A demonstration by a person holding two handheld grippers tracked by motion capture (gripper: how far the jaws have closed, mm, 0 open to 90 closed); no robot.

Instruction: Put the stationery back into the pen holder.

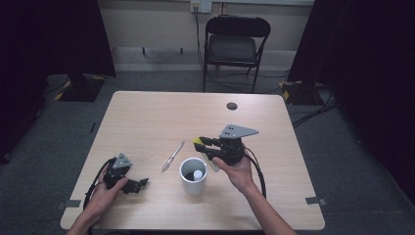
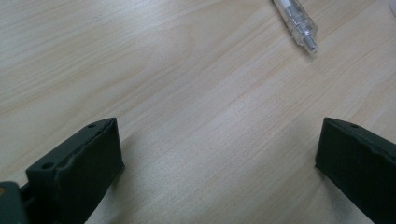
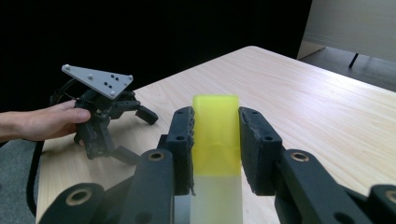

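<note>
While the right gripper [image 3: 215, 154] is clamped on the yellow-capped marker [image 3: 216, 135] just right of the white cup [image 1: 193, 175], a slip is possible — little length is gripped. Left gripper [image 2: 219, 158] is spread, resting near-left by the pen [image 2: 295, 22].

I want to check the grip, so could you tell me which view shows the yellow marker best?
The right gripper view: the yellow marker sits large between the right gripper jaws. The high view shows just its yellow tip.

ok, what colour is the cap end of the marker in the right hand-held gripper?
Translucent yellow cap on a whitish body; clearest in the right gripper view.
</note>
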